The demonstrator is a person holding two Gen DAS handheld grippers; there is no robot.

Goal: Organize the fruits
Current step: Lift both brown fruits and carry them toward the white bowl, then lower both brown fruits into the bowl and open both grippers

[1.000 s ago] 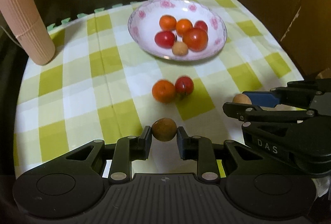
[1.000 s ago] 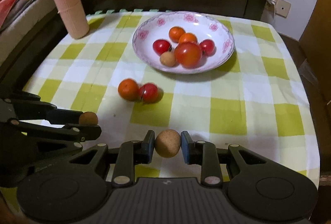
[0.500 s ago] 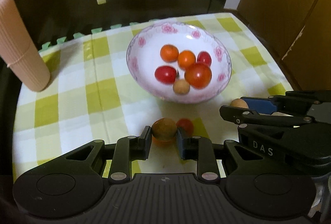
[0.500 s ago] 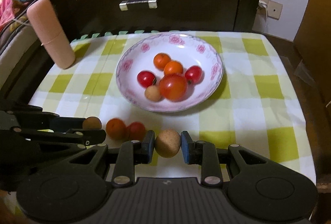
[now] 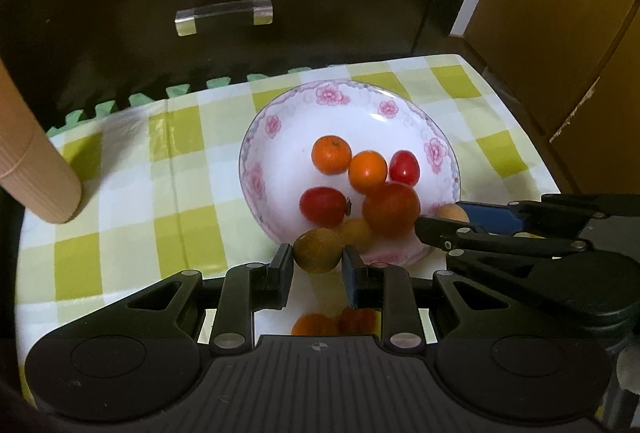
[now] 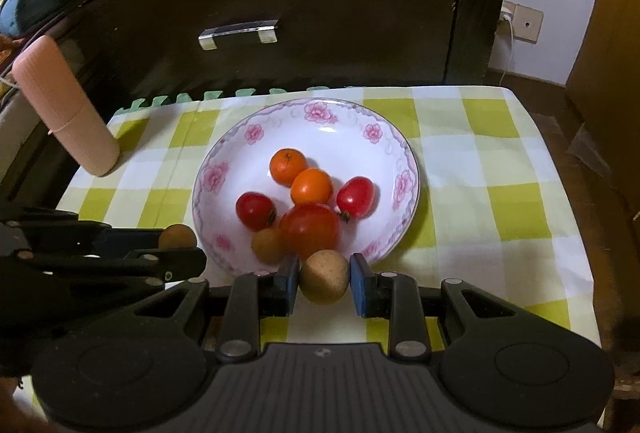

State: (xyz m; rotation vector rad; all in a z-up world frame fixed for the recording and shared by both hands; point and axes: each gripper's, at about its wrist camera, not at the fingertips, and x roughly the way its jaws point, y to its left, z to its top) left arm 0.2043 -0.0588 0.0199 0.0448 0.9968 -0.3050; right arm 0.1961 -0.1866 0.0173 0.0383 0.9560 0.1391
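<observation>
Left wrist view: your left gripper (image 5: 318,265) has its fingers clamped on a small brown round fruit (image 5: 318,250), held at the near rim of the floral bowl (image 5: 340,95). Your right gripper (image 6: 324,283) likewise pinches a tan round fruit (image 6: 324,276) just at the bowl's near edge. Inside the bowl you have two small oranges (image 6: 287,167), two cherry tomatoes (image 6: 355,197), one larger tomato (image 6: 310,230) and a tan round fruit of the same kind (image 6: 267,245), clustered toward the near half. Under your left gripper, one orange fruit (image 5: 314,325) and one red one (image 5: 358,320) lie on the checked yellow-and-white tablecloth (image 6: 500,161), partly hidden by the fingers. A ribbed pink cylinder (image 6: 64,105) stands at the cloth's far left corner, well apart from the bowl. A dark cabinet with a clear drawer handle (image 6: 238,34) sits behind.
</observation>
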